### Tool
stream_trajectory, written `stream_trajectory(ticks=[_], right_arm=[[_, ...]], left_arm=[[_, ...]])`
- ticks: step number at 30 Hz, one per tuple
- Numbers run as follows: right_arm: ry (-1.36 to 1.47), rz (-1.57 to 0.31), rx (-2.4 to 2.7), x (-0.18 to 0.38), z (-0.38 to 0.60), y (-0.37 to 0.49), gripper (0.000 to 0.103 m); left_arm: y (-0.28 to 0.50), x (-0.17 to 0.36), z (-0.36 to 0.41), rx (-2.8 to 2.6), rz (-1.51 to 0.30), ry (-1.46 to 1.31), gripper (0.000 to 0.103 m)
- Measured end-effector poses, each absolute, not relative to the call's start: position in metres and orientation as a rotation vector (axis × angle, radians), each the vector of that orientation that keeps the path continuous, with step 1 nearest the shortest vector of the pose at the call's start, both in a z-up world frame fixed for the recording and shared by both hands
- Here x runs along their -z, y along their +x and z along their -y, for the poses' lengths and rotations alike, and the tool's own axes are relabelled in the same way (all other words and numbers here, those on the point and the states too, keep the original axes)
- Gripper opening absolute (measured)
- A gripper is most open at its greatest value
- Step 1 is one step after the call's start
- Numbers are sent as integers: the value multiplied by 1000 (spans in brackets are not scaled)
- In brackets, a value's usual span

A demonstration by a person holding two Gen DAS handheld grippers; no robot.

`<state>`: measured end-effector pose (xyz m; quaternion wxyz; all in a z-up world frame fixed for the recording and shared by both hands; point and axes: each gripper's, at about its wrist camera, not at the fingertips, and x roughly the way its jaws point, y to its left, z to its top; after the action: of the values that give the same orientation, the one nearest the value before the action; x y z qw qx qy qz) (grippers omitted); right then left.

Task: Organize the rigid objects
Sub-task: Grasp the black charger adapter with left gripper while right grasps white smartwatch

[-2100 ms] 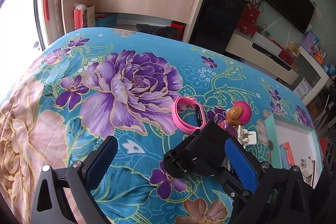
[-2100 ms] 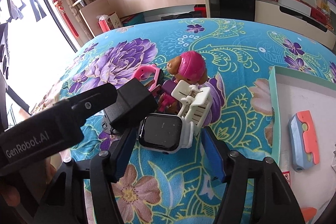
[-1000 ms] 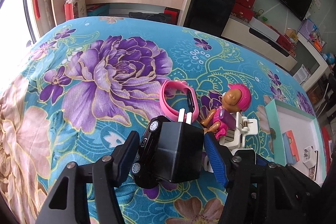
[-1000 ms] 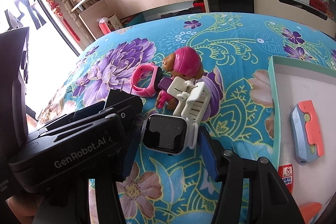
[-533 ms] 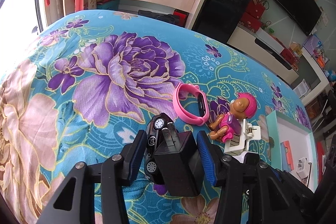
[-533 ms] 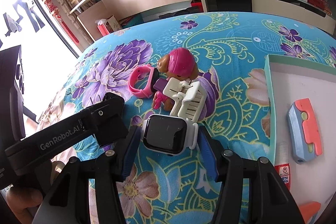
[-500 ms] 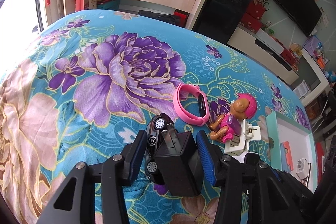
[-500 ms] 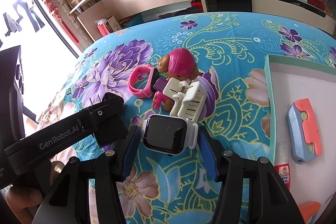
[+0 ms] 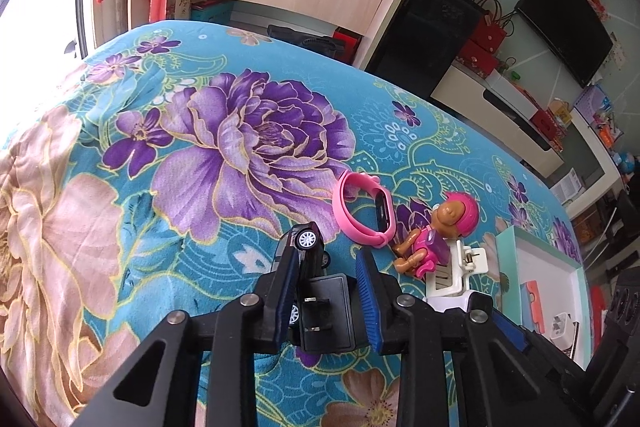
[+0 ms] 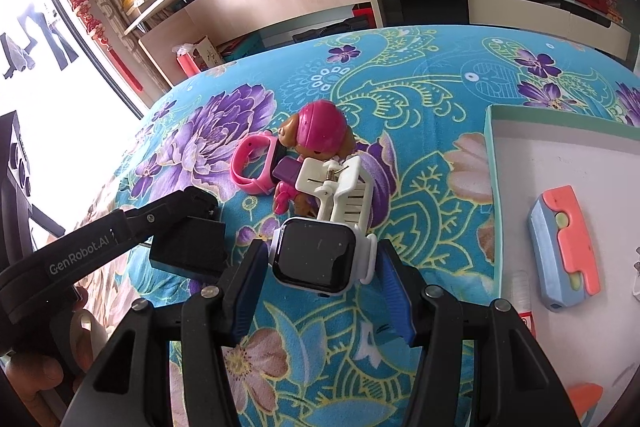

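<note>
Looking along our left gripper (image 9: 326, 285), we see its jaws closing on a black boxy plug adapter (image 9: 326, 311) with two metal prongs, the blue pads pressed to its sides. A black toy car (image 9: 305, 247) with white wheels sits tipped behind the left finger, so most of its body is hidden. Our right gripper (image 10: 322, 269) has its jaws part-spread around a white-cased smartwatch (image 10: 316, 255) with a dark square screen; we cannot tell whether the pads touch its case. All of this lies on a turquoise bedspread (image 9: 224, 147) printed with big purple flowers. Just beyond the watch stands a white plastic claw hair clip (image 10: 340, 187), which covers the lower body of a brown puppy figurine (image 10: 316, 131) in a pink helmet. A pink rubber wristband (image 10: 254, 167) touches the figurine's left side. On the right, a white tray (image 10: 490, 163) with a mint-green rim is cut off by the frame edge; it holds a blue and coral plastic block (image 10: 564, 247). Other small items in the tray are too cropped to identify. Part of a person's hand (image 10: 30, 375) shows at lower left, mostly hidden behind the left gripper's handle.
</note>
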<state>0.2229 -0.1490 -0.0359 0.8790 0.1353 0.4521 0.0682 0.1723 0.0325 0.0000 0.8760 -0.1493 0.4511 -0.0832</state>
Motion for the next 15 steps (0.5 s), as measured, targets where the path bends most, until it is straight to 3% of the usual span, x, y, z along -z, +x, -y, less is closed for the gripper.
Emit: stream_trajectory(ticks=[15], right_arm=[[296, -910, -122, 28, 156, 219, 57]], left_arm=[[163, -14, -34, 196, -904, -334, 28]])
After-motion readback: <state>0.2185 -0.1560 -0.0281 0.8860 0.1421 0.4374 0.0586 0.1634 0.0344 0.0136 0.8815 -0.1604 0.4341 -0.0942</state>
